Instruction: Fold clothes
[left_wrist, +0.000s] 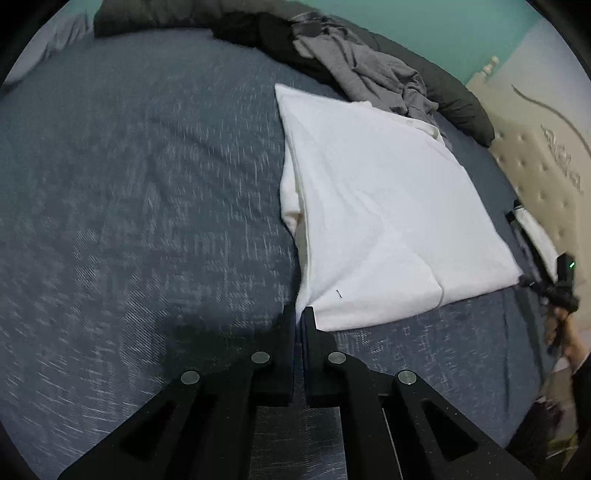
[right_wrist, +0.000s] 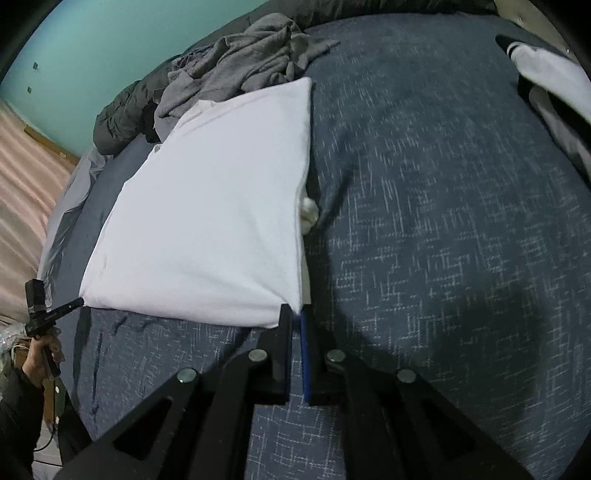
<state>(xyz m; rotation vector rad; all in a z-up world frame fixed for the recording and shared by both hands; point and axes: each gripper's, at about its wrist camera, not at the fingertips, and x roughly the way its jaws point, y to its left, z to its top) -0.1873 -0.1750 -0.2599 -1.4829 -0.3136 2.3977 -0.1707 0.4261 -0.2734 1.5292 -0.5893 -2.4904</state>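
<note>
jaws of my left gripper (left_wrist: 300, 314) pinch the near left corner of the white garment (left_wrist: 388, 206), which lies flat on the bed (left_wrist: 147, 203) toward its near edge. my right gripper (right_wrist: 295, 314) pinches the near right corner. lifting unevenly could spill the tucked sleeve or slip a thin grip.

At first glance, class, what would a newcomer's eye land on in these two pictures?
The white garment, folded flat on the blue-grey bedspread, stands out most. Each near corner is pinched: the left gripper on one, the right gripper on the other. Behind it lies a crumpled grey garment.
</note>
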